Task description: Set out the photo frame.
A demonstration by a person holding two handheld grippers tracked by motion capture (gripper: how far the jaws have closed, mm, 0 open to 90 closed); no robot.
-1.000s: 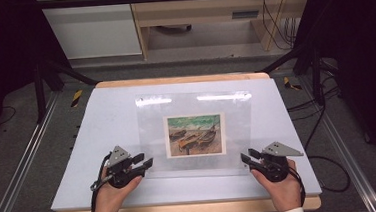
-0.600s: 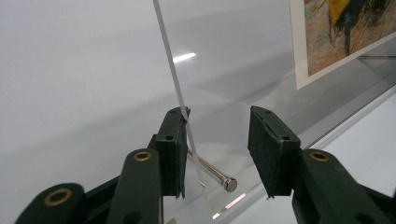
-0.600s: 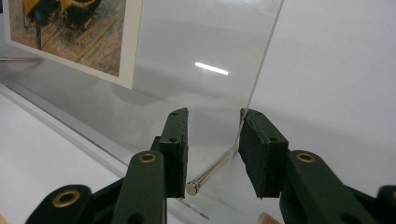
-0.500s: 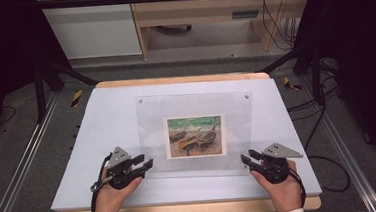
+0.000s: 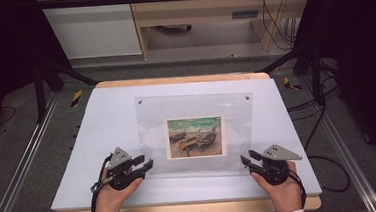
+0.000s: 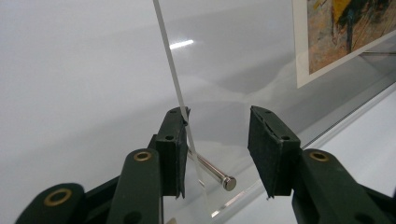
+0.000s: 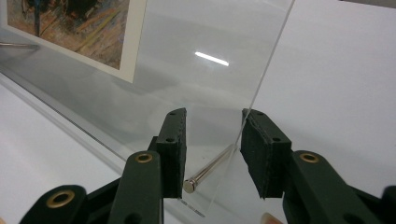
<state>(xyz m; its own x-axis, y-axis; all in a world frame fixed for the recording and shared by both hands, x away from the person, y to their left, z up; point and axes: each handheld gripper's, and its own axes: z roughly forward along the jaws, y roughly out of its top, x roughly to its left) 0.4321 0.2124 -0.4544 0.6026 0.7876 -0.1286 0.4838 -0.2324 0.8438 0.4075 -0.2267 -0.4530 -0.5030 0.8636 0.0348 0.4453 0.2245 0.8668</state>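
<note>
Both claws (image 5: 149, 164) (image 5: 245, 160) part-open, straddling acrylic frame (image 5: 194, 105) corners.

High view: fixed above my side, facing forward and down, far enough to take in the whole white table (image 5: 102, 122). Gripper views ride low, very near, each looking along its own jaws at a bottom corner of the clear frame (image 5: 195, 134). All three share the frame and its print (image 5: 195, 136).
</note>
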